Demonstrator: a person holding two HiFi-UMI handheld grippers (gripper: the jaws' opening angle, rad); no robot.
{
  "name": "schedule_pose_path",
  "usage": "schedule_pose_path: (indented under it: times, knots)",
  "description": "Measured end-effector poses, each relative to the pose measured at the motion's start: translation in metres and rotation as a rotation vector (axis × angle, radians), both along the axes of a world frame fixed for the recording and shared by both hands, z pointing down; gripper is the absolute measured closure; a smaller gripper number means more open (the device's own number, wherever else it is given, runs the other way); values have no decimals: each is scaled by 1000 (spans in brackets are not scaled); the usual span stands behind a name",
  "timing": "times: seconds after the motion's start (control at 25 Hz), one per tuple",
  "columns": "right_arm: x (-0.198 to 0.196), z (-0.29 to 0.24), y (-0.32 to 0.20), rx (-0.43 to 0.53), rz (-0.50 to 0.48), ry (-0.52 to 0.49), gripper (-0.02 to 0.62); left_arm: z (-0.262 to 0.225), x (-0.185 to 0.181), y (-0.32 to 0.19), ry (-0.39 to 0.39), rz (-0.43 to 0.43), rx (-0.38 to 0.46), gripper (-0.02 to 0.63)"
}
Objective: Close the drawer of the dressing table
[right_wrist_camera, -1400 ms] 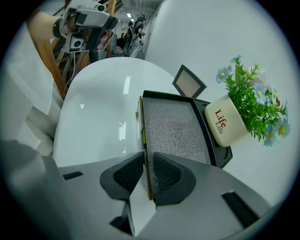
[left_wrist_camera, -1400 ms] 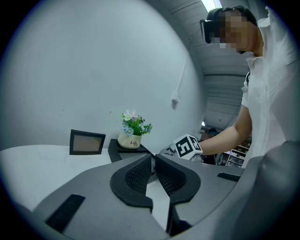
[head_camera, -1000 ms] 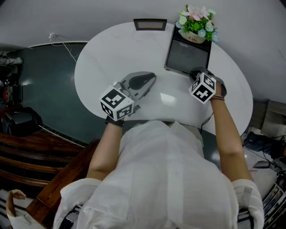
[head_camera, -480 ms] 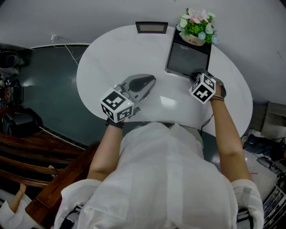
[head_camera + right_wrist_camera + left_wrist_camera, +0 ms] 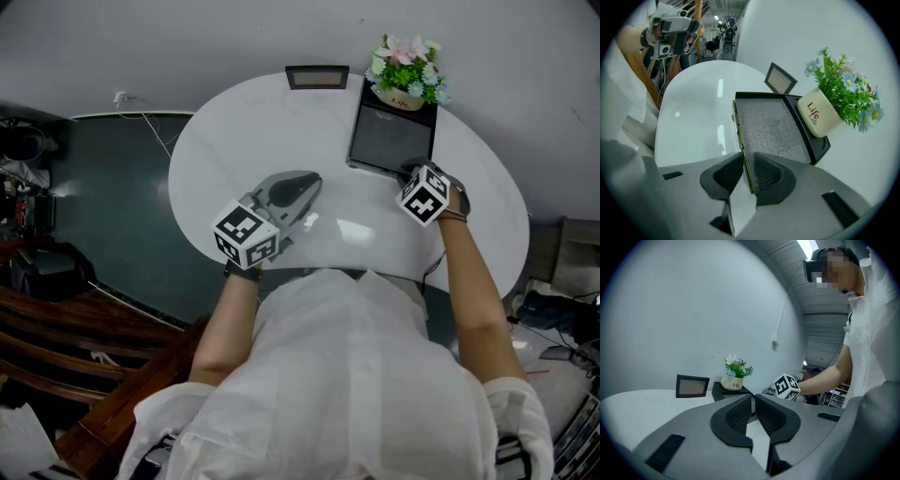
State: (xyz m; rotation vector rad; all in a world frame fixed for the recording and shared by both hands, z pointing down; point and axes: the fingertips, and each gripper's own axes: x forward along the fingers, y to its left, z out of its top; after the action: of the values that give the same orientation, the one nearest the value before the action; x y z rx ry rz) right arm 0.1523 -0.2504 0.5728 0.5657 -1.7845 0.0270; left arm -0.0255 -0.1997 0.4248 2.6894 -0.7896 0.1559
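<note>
Right gripper [image 5: 410, 174] tipped steeply down, jaws nipped onto the thin brass-trimmed front wall of the shallow black drawer with grey felt lining [image 5: 771, 129], one pad inside and one outside. Seemingly pressing on it, though contact at the outer pad is hard to confirm. Left gripper [image 5: 314, 180] held near level over the middle of the white oval table [image 5: 234, 131], jaws all but together with nothing between them, well apart from the drawer.

Drawer at the table's far right edge, standing out toward the near edge, lining bare and fully exposed. Judged from that: grasp made, push not yet done. Left to do: sliding the drawer back toward the far edge until flush, then letting go.

On the black shelf [image 5: 824, 146] behind the drawer, at the far edge, a cream round pot of pink, white and blue artificial flowers [image 5: 819, 114], lettered "Life" in red, with a line beneath too small to read. Small black-framed picture [image 5: 317, 76] upright at the far edge, left of the drawer, no writing legible.
</note>
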Motion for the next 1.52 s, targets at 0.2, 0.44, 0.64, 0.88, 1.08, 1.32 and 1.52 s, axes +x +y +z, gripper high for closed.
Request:
schedule_pose_path:
  times: [0.2, 0.44, 0.64, 0.88, 1.08, 1.32, 1.52]
  knots:
    - [10, -17, -3, 39, 149, -119, 532, -3, -4, -1, -5, -5, 12, 574]
    - [32, -46, 3, 160, 411, -383, 551, -7, -8, -5, -5, -10, 28, 574]
    - [51, -79, 17, 272, 593, -653, 554, -10, -11, -8, -15, -14, 42, 574]
    - [60, -113, 41, 389, 635, -768, 568, -17, -18, -12, -27, -20, 65, 574]
    - [70, -130, 57, 455, 667, -796, 578, -24, -23, -14, -30, -27, 90, 574]
    - [80, -155, 75, 559, 691, -823, 586, -27, -31, -12, -29, -38, 102, 574]
    - [83, -167, 83, 610, 687, -821, 586, -25, -35, -8, -24, -44, 104, 572]
